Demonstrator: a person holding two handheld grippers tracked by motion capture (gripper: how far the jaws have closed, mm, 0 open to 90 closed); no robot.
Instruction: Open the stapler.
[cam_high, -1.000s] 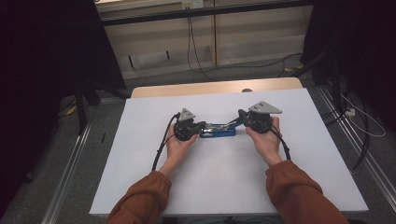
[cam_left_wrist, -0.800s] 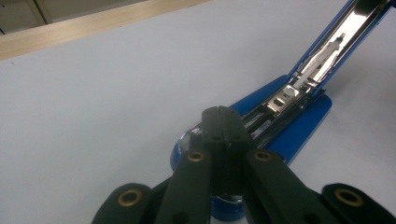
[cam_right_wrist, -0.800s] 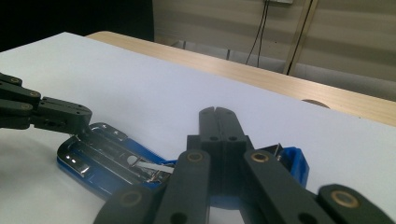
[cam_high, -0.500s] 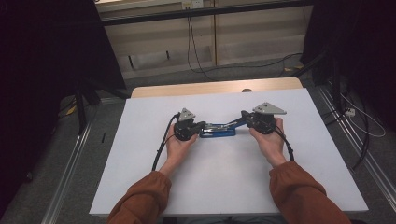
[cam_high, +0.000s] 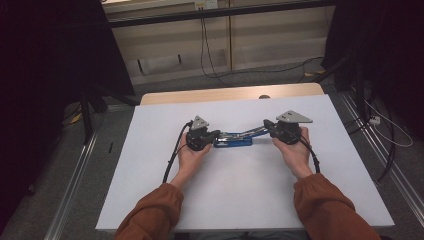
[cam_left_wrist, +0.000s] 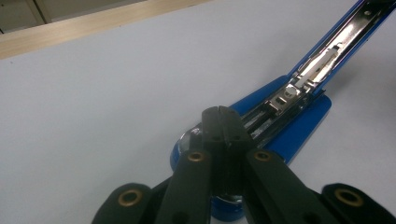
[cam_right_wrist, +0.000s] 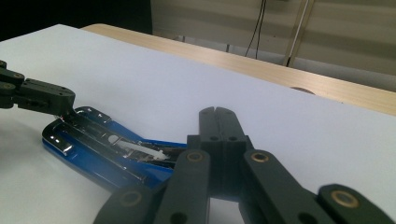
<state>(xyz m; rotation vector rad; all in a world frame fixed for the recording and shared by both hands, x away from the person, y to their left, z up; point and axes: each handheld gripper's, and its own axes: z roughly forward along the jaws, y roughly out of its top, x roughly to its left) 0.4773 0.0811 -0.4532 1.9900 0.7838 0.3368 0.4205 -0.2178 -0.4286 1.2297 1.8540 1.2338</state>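
Holding two grippers over blue stapler (cam_high: 233, 142) on white table (cam_high: 150, 165) — we press left gripper (cam_high: 216, 135) down on stapler base, jaws together. Our right gripper (cam_high: 267, 125), jaws together too, sits at raised top arm (cam_high: 250, 132). Stapler lies open in middle of table, between our hands.

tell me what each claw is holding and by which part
Nothing is gripped: both claws' jaws are shut empty. The left claw sits over one end of the blue stapler; the right claw is at its raised arm, contact hidden.
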